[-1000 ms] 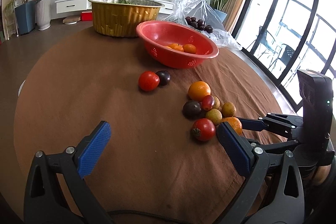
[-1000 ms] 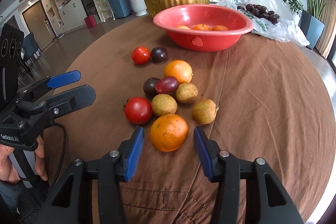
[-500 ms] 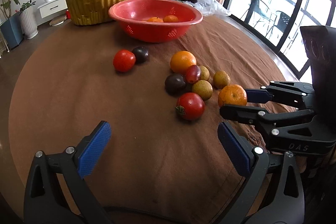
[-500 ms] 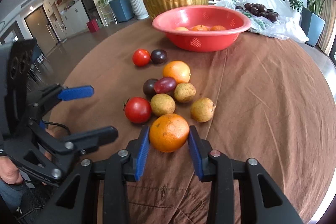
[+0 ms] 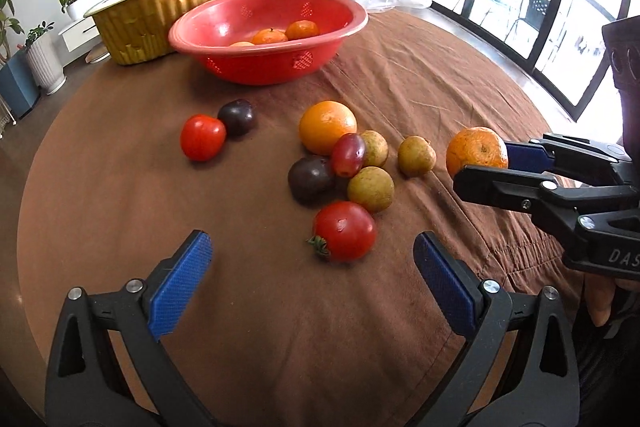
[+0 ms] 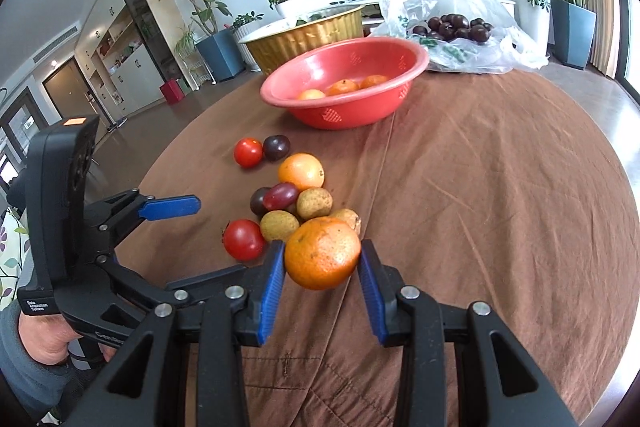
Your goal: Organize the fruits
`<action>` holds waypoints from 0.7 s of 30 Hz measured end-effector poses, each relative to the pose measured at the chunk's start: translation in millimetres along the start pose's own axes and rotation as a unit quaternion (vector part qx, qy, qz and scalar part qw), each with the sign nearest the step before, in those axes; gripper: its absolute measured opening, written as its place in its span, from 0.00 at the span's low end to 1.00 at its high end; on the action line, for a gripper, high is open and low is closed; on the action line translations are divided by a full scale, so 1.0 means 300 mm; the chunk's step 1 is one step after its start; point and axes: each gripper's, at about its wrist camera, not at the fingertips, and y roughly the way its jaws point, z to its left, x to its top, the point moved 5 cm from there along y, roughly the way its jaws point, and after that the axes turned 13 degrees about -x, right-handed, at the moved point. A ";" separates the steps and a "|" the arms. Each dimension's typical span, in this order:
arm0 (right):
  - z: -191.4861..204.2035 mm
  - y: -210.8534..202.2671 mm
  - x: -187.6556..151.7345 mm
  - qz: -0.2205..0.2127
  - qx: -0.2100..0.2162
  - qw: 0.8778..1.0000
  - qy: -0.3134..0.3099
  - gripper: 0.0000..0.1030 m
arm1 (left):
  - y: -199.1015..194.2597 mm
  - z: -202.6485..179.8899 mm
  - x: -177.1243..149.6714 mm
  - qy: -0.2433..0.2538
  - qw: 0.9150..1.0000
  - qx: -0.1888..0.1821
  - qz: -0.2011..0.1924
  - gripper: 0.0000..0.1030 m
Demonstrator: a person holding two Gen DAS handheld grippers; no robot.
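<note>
My right gripper [image 6: 322, 255] is shut on an orange [image 6: 322, 251] and holds it above the brown tablecloth; the orange also shows in the left wrist view [image 5: 476, 150]. My left gripper [image 5: 312, 259] is open and empty, just short of a red tomato [image 5: 345, 230]. Loose fruit lies ahead: a large orange [image 5: 327, 126], a red grape [image 5: 349, 154], dark plums [image 5: 311, 177], yellow-green fruits [image 5: 370, 188], another tomato [image 5: 202, 136]. A red basket [image 5: 267, 34] at the back holds three oranges [image 6: 340, 87].
A gold foil tub [image 5: 160, 11] stands behind the basket. A clear plastic bag [image 6: 452, 23] with dark plums lies at the back right. The round table's edge [image 5: 532, 95] curves along the right by the windows.
My right gripper closed on the orange and lifted it off the cloth. My left gripper moved forward toward the fruit pile and stayed open.
</note>
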 end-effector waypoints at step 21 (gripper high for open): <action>-0.001 -0.001 -0.005 0.002 0.000 1.000 0.004 0.38 | 0.029 -0.035 -0.003 0.009 1.000 -0.026 -0.001 0.32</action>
